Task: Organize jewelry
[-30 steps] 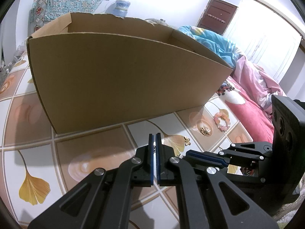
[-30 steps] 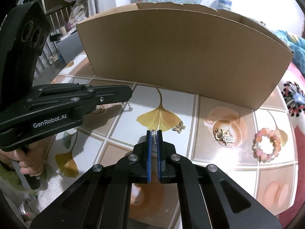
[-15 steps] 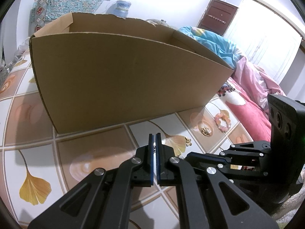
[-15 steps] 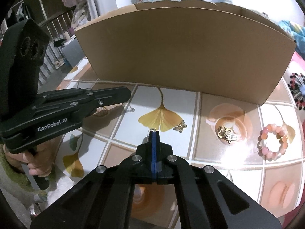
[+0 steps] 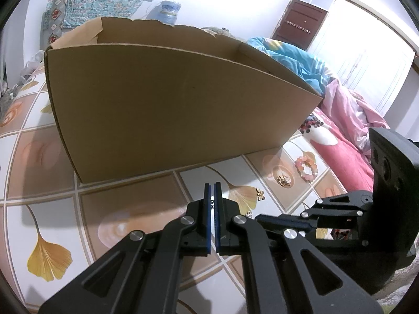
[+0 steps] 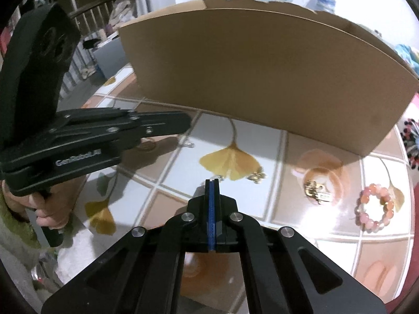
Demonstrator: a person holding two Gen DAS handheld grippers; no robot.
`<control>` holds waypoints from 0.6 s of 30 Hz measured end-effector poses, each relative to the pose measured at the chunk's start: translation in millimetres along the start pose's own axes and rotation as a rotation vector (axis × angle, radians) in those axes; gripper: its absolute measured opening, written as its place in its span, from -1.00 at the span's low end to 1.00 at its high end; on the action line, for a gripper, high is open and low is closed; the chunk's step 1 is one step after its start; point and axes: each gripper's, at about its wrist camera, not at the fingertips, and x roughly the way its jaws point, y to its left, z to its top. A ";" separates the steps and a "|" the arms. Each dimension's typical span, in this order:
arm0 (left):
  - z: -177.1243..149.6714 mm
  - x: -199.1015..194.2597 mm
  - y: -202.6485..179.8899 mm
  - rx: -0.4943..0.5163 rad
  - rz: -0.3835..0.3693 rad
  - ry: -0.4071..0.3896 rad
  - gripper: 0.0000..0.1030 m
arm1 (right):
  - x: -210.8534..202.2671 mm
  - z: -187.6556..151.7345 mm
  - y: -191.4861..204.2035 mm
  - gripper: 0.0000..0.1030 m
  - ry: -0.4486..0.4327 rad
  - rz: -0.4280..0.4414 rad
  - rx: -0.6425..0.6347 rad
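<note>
Left gripper (image 5: 212, 191): angled down toward the tabletop (image 5: 125, 209), lower centre of the left wrist view. Blue pads nearly together, a thin chain (image 5: 212, 204) pinched between them. In the right wrist view it enters from the left edge, held by a hand (image 6: 49, 212) at lower left.

Right gripper (image 6: 212, 183): also tilted down, lower centre of its own view. Pads pressed flat together; whether anything is caught between them cannot be told. A thin chain end shows just beyond the tips.

Jewelry, all loose on the ginkgo-leaf patterned tabletop, in front of the cardboard box (image 6: 262, 78):
- small gold butterfly charm (image 6: 258, 176), beside the yellow leaf, right of centre.
- gold cluster piece (image 6: 316, 191), further right.
- pink bead bracelet (image 6: 373, 206), a closed ring, near the right edge.

The box is open-topped and fills the upper half of both views; its inside is hidden.
</note>
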 end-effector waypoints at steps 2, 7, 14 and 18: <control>-0.2 0.2 0.1 -0.001 0.000 0.001 -0.97 | 0.1 -0.2 2.0 -1.00 0.000 0.007 -0.004; 0.9 -0.4 1.2 -0.002 0.001 -0.001 -0.97 | -3.6 -0.5 -0.9 -0.94 -0.006 0.008 -0.004; 2.2 -0.7 2.4 -0.003 0.000 -0.002 -0.97 | -5.1 4.3 -1.8 -0.55 -0.027 -0.007 -0.066; 2.8 -0.8 3.4 -0.004 0.002 -0.003 -0.97 | 4.8 8.0 2.9 -0.57 -0.008 -0.010 -0.136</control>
